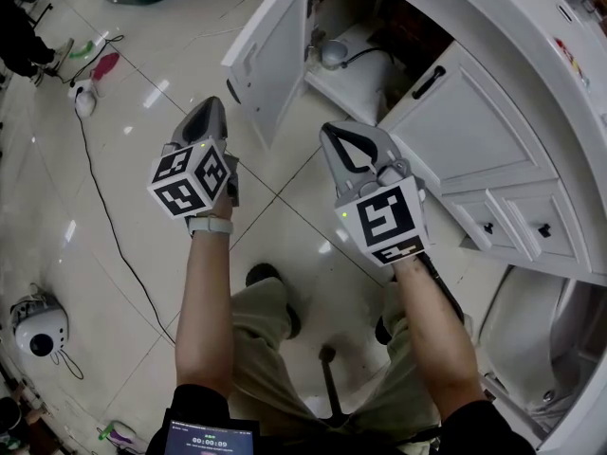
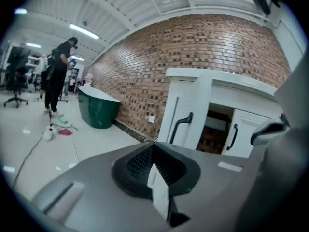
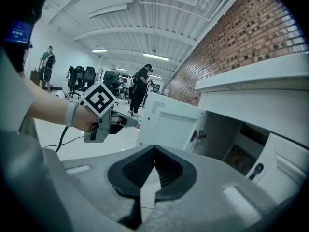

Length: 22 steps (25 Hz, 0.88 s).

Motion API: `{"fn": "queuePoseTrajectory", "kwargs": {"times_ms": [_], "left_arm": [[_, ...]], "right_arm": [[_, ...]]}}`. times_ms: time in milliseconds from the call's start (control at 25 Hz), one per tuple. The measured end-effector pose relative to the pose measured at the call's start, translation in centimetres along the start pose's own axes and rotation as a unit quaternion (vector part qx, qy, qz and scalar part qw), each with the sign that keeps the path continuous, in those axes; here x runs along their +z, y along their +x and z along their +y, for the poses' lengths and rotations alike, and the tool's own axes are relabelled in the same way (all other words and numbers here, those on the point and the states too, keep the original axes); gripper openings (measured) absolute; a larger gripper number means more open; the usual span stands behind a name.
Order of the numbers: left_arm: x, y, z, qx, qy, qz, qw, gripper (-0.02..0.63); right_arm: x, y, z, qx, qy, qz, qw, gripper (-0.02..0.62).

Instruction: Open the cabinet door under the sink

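Note:
The white cabinet under the sink fills the upper right of the head view. Its left door [image 1: 270, 50] stands swung wide open, and a pipe [image 1: 332, 53] shows inside. The right door [image 1: 465, 126] with a black handle [image 1: 429, 81] looks slightly ajar. My left gripper [image 1: 211, 102] is shut and empty, just short of the open door's edge. My right gripper [image 1: 334, 131] is also shut and empty, pointing into the opening. The left gripper view shows the open door [image 2: 186, 110] with its black handle [image 2: 181, 124]. The right gripper view shows that door's inner side [image 3: 169, 124] and the left gripper [image 3: 126, 122].
Small drawers [image 1: 517, 221] sit right of the doors, and a white fixture [image 1: 541, 339] stands at bottom right. A black cable [image 1: 104, 207] and a round white device [image 1: 38, 325] lie on the tiled floor at left. A green tub [image 2: 96, 108] and people [image 2: 58, 76] are farther off.

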<state>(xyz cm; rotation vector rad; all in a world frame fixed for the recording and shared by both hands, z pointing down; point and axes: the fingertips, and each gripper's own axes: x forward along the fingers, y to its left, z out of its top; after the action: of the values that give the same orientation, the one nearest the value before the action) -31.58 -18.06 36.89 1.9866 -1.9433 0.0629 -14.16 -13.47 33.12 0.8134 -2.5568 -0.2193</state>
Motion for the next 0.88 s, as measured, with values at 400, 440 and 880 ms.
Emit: {"fn": "queuePoseTrajectory", "kwargs": {"times_ms": [400,440,880], "left_arm": [[2.7,-1.1,-4.0,-0.01,0.019,-0.045,0.9988,0.015],[2.7,-1.1,-4.5,-0.013,0.024,-0.044,0.9987,0.015],[2.6,-2.1,-6.3,-0.011,0.008,-0.049,0.9987,0.015]], "right_arm": [[-0.3,0.3,0.5,0.006,-0.004,0.006,1.0,-0.009],[-0.2,0.3,0.5,0.006,-0.003,0.005,1.0,-0.008],[-0.1,-0.2,-0.2,0.001,0.005,0.0,1.0,-0.008]]}}
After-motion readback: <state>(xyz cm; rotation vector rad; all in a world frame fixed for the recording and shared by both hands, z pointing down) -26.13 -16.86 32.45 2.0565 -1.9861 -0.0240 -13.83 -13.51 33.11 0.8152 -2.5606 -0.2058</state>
